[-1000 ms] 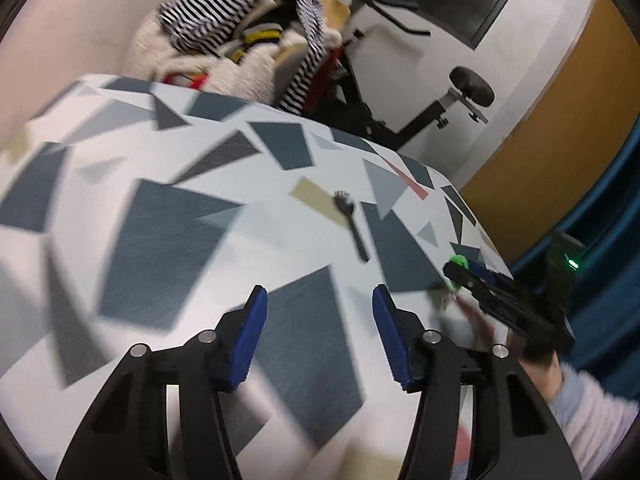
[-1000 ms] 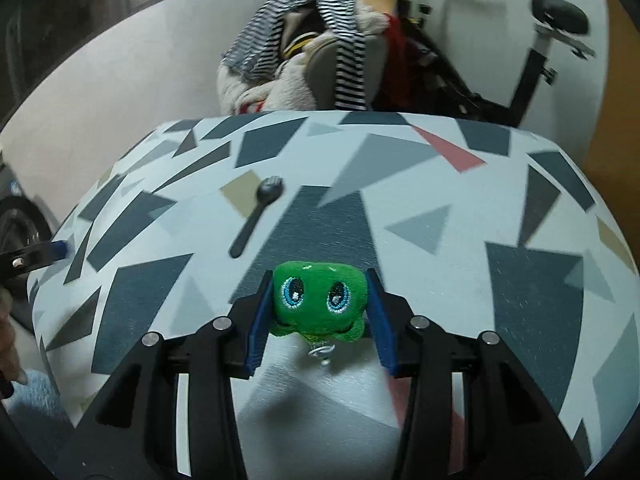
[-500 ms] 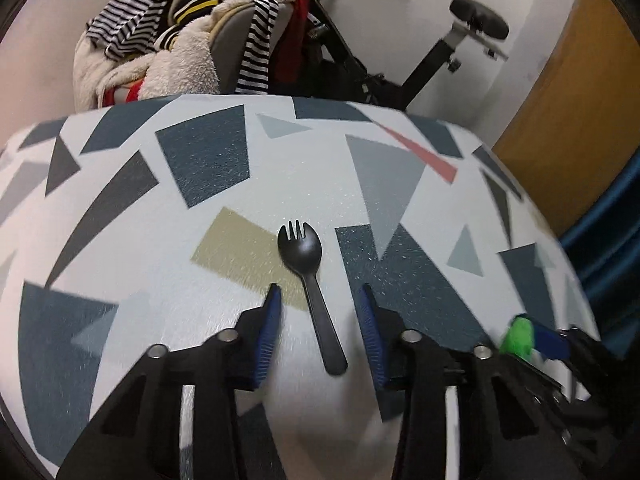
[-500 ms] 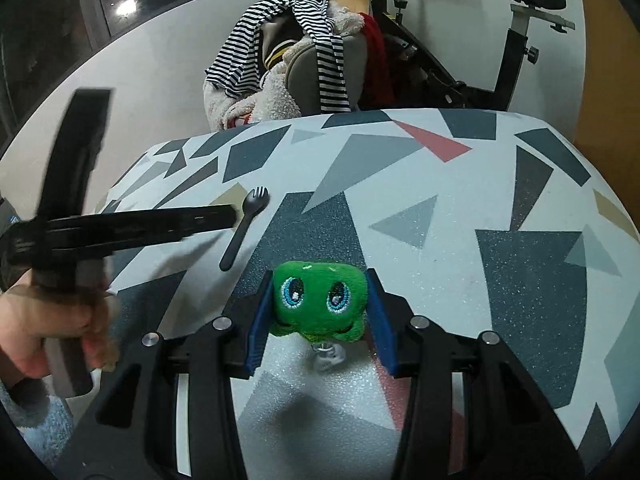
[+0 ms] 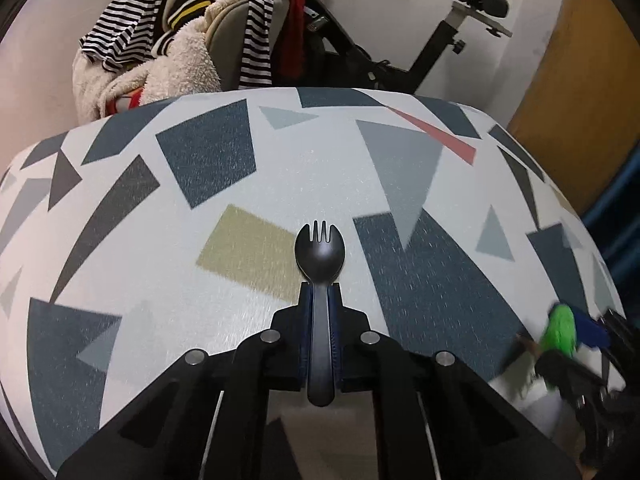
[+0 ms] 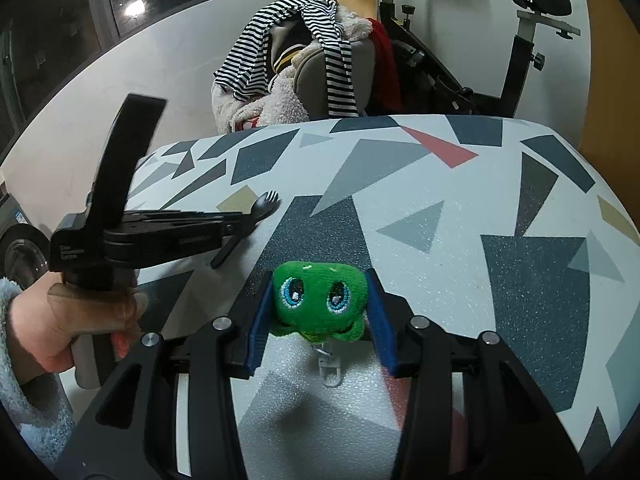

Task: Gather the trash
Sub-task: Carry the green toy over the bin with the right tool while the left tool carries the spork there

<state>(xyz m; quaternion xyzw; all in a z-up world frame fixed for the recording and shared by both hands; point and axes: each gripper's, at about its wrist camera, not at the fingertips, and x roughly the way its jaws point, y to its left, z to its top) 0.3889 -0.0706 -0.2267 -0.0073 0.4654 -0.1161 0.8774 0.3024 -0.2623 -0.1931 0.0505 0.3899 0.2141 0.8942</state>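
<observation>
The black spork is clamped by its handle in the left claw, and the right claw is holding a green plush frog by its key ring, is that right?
Not quite. The right wrist view shows the right claw clamped on the green plush frog by its body; the key ring hangs free below. The rest holds: the left claw is shut on the black spork by its handle.

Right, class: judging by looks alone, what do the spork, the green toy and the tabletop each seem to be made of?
Spork: probably black plastic, matte with a soft sheen on the bowl, thin moulded tines.
Green toy: plush fabric, fuzzy pile, stitched blue eyes.
Tabletop: smooth hard surface printed with grey, blue and red shapes, finely speckled; possibly laminate, though the look leaves it open.
</observation>
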